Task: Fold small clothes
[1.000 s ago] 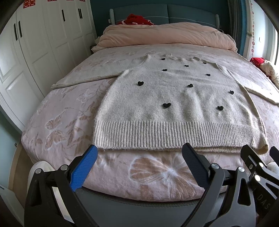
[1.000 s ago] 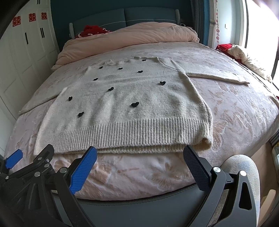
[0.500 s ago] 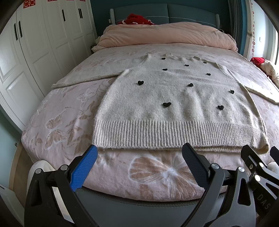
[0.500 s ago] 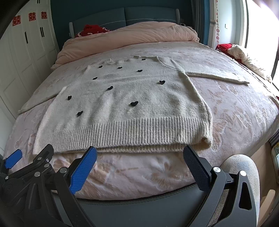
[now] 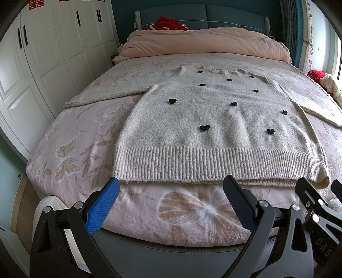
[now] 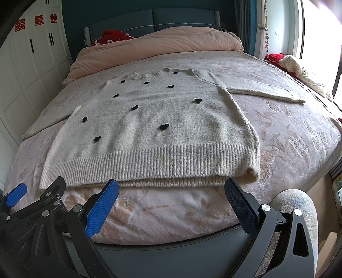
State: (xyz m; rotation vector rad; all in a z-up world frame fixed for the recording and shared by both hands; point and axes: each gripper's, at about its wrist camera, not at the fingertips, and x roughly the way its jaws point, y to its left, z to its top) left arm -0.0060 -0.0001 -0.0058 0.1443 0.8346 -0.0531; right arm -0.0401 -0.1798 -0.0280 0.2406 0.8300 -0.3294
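Red double-happiness characters point(image 6: 39, 20) are seen on the white wardrobe doors point(image 5: 42, 64); the letters "DAS" are read on the right gripper's frame in the left wrist view. A cream knitted sweater with small black hearts point(image 5: 215, 128) is spread flat on the pink butterfly-patterned bed cover point(image 5: 70, 149), its ribbed hem at the near edge. A bright window point(image 6: 316, 30) is shown only by the right wrist view. The left gripper point(image 5: 170, 201) and the right gripper point(image 6: 171, 202) are held wide apart, empty, just short of the hem.

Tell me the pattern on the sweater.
Cream knit sweater scattered with small black hearts; clearest in the left wrist view.
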